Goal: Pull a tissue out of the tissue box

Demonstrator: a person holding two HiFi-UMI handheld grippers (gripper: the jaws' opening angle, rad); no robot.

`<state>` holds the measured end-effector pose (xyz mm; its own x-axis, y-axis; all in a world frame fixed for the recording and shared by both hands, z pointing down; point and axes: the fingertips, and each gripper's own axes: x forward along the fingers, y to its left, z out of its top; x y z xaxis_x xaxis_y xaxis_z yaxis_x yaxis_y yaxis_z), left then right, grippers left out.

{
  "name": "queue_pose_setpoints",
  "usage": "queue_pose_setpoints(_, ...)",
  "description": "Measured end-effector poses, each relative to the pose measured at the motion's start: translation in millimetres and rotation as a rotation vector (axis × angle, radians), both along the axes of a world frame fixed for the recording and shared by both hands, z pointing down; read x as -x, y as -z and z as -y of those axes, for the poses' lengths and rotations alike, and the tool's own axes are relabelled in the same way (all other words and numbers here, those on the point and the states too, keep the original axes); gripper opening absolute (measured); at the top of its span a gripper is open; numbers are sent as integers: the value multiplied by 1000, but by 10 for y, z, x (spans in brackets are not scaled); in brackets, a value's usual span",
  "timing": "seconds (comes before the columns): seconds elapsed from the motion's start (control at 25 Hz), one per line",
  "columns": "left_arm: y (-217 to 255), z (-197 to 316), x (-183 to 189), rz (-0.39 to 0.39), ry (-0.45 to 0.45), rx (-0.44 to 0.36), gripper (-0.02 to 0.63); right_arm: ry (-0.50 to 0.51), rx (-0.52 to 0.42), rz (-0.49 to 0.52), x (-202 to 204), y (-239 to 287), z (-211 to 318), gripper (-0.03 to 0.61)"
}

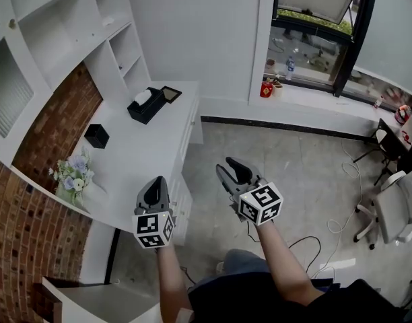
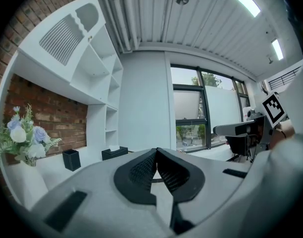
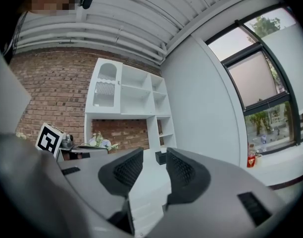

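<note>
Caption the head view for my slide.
Left tongs shut, right tongs open, both far from the tissue box on the desk.

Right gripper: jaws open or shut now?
Open. In the right gripper view, the right gripper shows its two pads standing clearly apart, with nothing held between them.

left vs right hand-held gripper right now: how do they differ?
Jaws: the left hand-held gripper has its tips together; the right hand-held gripper has them apart.
Place: in the head view the left one shows against the desk, the right one against the floor.
Shared: nothing is between either's jaws, and both are well short of the tissue box.
</note>
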<state>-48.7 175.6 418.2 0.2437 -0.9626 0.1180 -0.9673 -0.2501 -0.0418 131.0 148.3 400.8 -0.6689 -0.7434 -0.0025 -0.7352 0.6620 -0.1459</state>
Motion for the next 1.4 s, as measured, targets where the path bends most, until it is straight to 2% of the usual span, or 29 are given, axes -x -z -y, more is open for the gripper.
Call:
queue_pose_setpoints(0.44, 174, 116, 118, 11, -14, -43, 9, -24, -27, 20, 25, 160, 120, 144)
queue_pose_setpoints(0.8, 227, 571, 208, 18, 0, -72, 9, -27, -52, 33, 20, 218, 622, 144)
queue_pose_setpoints(1.08, 177, 1257, 354, 37, 40, -77, 9, 0, -53, 67, 92, 159, 1452, 144)
queue_pose_setpoints(1.4, -119, 2646, 627, 17, 151, -10, 9, 110, 0, 71, 482, -74, 3073, 144)
